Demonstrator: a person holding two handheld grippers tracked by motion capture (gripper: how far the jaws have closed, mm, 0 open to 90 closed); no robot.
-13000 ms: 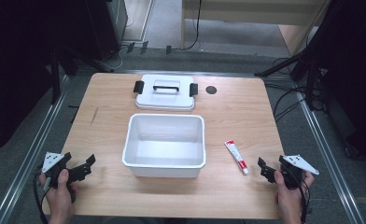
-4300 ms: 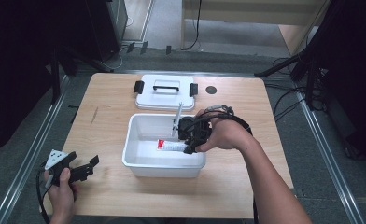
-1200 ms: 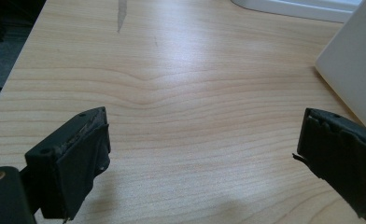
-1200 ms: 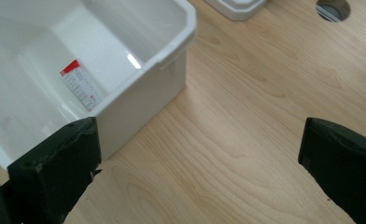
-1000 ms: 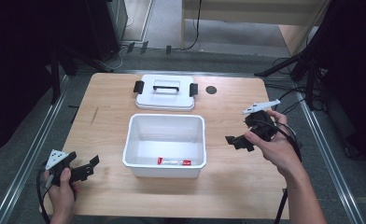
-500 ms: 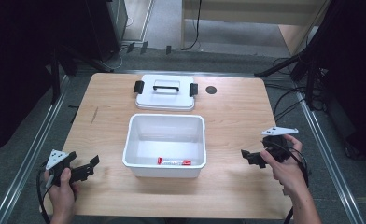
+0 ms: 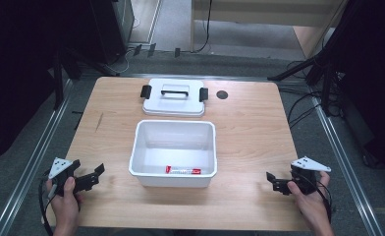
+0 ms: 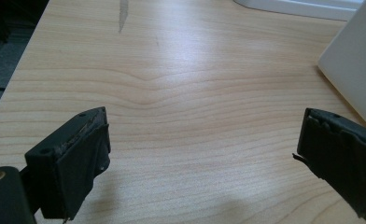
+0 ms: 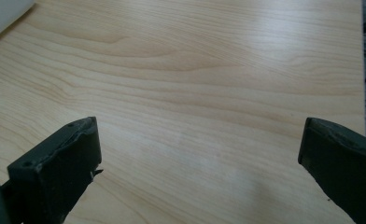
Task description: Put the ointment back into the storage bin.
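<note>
Tube point(image 7: 183, 171) lying in the box point(image 7: 173, 131), well ahead of both spread-apart, empty grippers point(image 7: 94, 176) point(image 7: 273, 180) — next probably fetching the lid point(image 7: 173, 96).

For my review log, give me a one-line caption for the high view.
Tube lies in the open white bin, lid behind it; left gripper and right gripper rest open at the table's near corners.

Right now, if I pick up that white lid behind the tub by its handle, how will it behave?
The lid looks like thin plastic, so probably light and fairly stiff. Its raised handle sits centred, so it should hang roughly level. The black clips at its ends may swing loose.
</note>
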